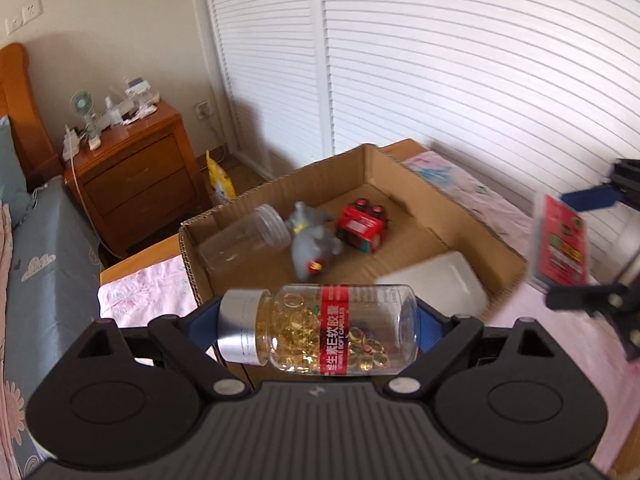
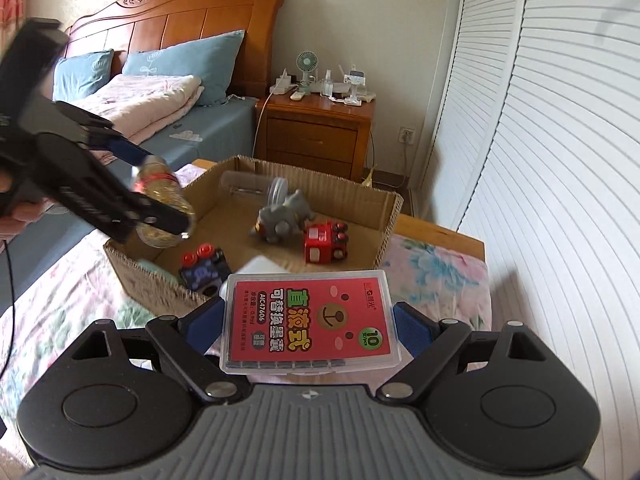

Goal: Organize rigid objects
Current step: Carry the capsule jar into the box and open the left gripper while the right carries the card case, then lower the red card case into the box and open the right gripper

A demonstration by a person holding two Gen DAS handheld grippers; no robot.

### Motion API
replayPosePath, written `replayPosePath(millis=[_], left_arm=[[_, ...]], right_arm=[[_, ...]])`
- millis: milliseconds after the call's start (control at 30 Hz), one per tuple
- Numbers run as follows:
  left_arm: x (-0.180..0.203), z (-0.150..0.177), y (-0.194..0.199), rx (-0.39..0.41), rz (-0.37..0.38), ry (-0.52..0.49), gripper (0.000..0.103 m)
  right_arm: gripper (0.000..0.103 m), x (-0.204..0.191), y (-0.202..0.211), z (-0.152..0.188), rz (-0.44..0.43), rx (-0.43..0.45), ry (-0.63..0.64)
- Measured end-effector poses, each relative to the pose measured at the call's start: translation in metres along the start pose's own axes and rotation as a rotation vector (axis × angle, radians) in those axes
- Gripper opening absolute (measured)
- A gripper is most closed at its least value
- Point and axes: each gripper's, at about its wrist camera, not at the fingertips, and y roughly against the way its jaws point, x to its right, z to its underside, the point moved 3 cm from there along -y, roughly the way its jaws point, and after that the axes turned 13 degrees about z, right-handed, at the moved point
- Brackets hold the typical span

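Observation:
My left gripper (image 1: 320, 312) is shut on a clear capsule bottle (image 1: 320, 330) with a silver cap and red label, held sideways just before the near wall of a cardboard box (image 1: 400, 176). My right gripper (image 2: 310, 312) is shut on a flat clear case (image 2: 310, 322) with a red label, also short of the cardboard box (image 2: 320, 184). Inside lie a clear jar (image 1: 244, 240), a grey toy (image 1: 312, 244), a red toy car (image 1: 362, 228), a white container (image 1: 436, 284) and a dark toy (image 2: 204, 268). The right wrist view shows the bottle (image 2: 160, 200) above the box's left corner.
The box sits on a floral cloth (image 2: 436, 268) over a wooden table. A bed (image 2: 168, 120) with blue pillows and a cluttered wooden nightstand (image 2: 316, 132) stand behind it. White louvred doors (image 2: 540, 160) run along the right. A hand (image 2: 20, 212) holds the left gripper.

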Motion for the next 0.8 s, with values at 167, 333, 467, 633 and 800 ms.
replayPosePath(millis=[167,333,467,633,800], left_arm=[[-0.016,-0.007,-0.022,0.002,-0.008,0.035,0.093],[-0.028,-0.01,-0.032,0.046,-0.056,0.063,0.094],[-0.028,-0.004,-0.023,0.042,-0.032,0.081,0.095],[-0.011,0.015,-0.001,0.024,-0.043,0.029,0.095],[0.01,0.038,0.028,0.024,-0.041,-0.004,0.098]], right_arm=[[0.092,-0.003,-0.009,-0.009,-0.001,-0.001,0.003],[0.092,-0.007,-0.015,-0.015,0.005,-0.007,0.01],[0.092,-0.01,-0.018,-0.018,0.008,-0.008,0.02],[0.092,-0.012,-0.028,-0.026,0.005,-0.023,0.016],[0.092,-0.014,-0.043,-0.036,-0.002,-0.05,-0.006]])
